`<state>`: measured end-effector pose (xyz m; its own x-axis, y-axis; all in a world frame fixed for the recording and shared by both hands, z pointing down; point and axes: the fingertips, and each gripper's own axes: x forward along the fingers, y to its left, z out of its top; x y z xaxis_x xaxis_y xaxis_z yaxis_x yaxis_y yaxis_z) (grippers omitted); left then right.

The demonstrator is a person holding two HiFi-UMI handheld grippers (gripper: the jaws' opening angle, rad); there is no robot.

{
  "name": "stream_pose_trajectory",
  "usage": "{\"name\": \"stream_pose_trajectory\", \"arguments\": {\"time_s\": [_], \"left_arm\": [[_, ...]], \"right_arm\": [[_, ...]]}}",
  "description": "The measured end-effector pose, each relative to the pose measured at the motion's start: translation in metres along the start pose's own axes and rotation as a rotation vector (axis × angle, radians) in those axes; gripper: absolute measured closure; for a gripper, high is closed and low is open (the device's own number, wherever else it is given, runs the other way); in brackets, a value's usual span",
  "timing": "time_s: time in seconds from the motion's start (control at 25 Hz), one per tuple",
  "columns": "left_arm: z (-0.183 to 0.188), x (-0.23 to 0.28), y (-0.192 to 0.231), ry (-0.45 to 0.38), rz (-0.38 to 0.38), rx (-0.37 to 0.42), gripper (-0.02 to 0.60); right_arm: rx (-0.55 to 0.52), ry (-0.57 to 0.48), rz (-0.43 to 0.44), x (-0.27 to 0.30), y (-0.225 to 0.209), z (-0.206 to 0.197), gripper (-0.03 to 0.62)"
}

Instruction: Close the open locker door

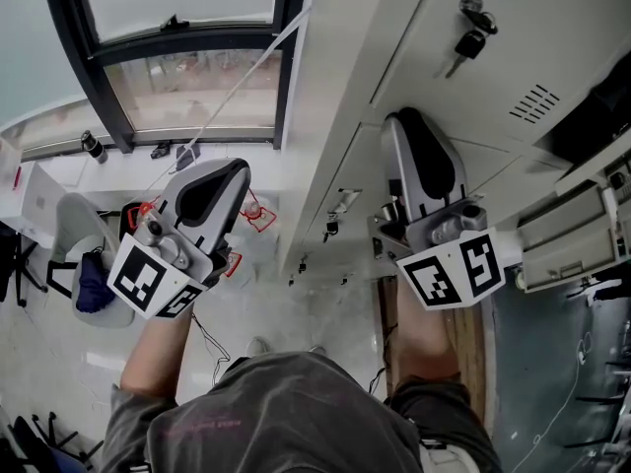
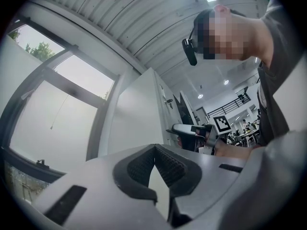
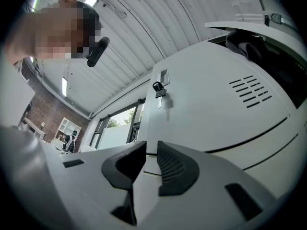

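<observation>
At the white lockers (image 1: 340, 156): two hand-held claws raised beside the open locker door (image 1: 523, 47).
Right claw (image 1: 407, 122) points at the locker front just below that door, jaws slightly apart with nothing between them; contact with the metal cannot be told. A dark opening (image 3: 261, 44) shows along the door's edge, a key (image 1: 471, 43) hangs from its lock, and vent slots (image 1: 535, 103) lie nearby. Left claw (image 1: 229, 173), jaws closed and empty, is well apart, before the window (image 1: 187, 87).

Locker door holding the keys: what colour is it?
Off-white locker door, best seen in the right gripper view.
</observation>
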<state>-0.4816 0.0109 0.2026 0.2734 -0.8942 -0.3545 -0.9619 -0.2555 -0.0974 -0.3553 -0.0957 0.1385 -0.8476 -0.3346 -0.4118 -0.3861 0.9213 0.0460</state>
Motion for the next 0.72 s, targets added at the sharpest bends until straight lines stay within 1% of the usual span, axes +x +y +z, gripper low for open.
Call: {"name": "stream_pose_trajectory", "arguments": {"time_s": [0.4, 0.72], "left_arm": [[-0.0030, 0.0013, 0.0011, -0.004, 0.009, -0.005, 0.566], [-0.0070, 0.0011, 0.0024, 0.006, 0.024, -0.006, 0.566]], "right_arm": [[0.005, 0.015, -0.005, 0.0051, -0.0032, -0.0041, 0.520], [0.016, -0.012, 0.001, 0.0051, -0.0061, -0.0043, 0.530]]}}
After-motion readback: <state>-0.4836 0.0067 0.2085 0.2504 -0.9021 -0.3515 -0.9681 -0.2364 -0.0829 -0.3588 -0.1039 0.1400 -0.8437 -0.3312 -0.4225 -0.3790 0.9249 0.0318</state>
